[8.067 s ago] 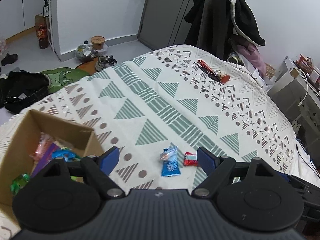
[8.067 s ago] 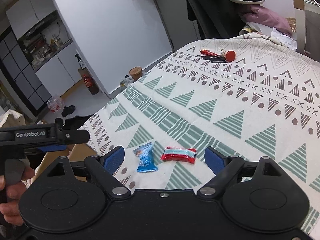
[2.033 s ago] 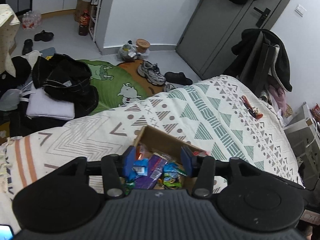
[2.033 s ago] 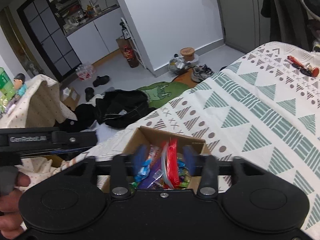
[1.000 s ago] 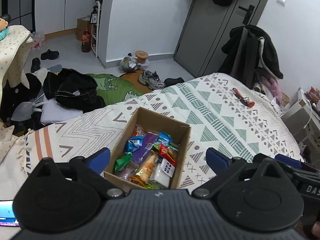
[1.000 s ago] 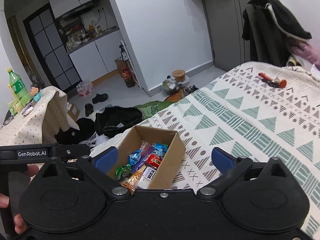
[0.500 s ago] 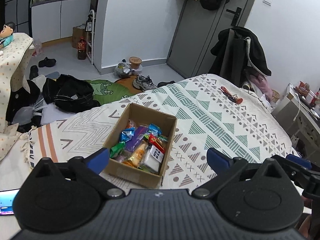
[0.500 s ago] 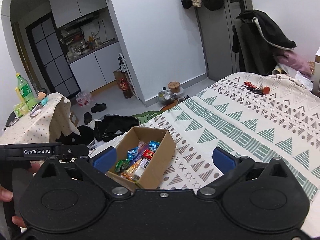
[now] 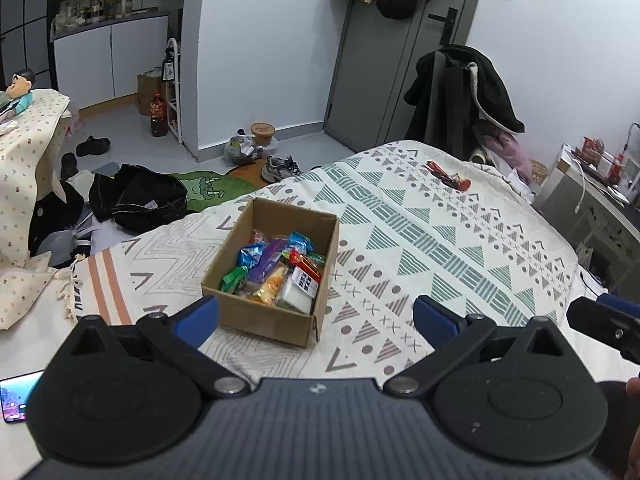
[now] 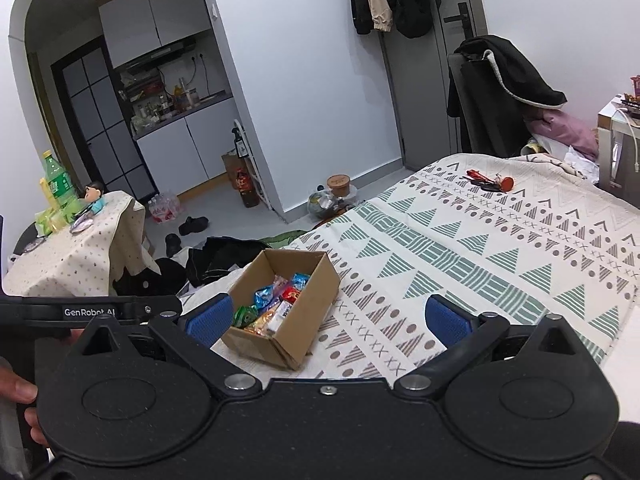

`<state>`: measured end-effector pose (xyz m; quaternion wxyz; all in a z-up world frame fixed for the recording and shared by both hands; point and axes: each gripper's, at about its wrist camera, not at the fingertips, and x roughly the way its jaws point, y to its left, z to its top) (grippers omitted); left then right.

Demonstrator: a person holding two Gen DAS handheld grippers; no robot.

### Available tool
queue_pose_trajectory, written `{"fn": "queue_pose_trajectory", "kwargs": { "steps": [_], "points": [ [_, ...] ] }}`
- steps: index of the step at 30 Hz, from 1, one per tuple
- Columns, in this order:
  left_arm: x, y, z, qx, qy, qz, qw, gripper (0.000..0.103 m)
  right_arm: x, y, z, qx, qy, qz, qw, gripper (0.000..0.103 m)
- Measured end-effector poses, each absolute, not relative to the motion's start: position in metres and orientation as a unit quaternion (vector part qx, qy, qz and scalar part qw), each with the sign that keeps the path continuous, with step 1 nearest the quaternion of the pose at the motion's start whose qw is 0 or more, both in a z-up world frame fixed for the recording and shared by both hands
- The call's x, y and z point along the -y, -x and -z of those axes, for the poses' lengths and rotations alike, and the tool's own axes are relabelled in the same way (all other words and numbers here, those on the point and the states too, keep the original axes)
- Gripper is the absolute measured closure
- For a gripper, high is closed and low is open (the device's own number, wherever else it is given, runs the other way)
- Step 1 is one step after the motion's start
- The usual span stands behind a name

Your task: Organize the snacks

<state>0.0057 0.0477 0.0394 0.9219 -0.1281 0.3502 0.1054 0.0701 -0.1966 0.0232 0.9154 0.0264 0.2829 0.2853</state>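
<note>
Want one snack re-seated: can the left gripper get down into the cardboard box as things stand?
Probably yes. The left gripper is open and empty, the cardboard box has no lid, and nothing lies between them.

White lettering reading "GenRobot.AI" stands on the black bar of the left tongs (image 10: 90,312), seen from the right wrist. Print on the snack wrappers (image 9: 304,280) is too small to read.

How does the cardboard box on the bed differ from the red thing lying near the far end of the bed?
The box is large, brown and open-topped, full of snack packets; the red thing is small, thin and lies flat. The box sits near the left claw and right claw; the red thing lies far up the bed. What the red thing is cannot be told. Both rest on the patterned cover.
</note>
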Motion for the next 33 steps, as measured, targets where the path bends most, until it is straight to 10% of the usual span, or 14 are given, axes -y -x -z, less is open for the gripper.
{"fn": "queue_pose_trajectory", "kwargs": {
  "steps": [33],
  "points": [
    [-0.045,0.034,-0.037,-0.348,0.108,-0.100,0.926,0.000,0.202,-0.031,-0.015,-0.283,-0.023,-0.276,0.918,0.000]
  ]
}}
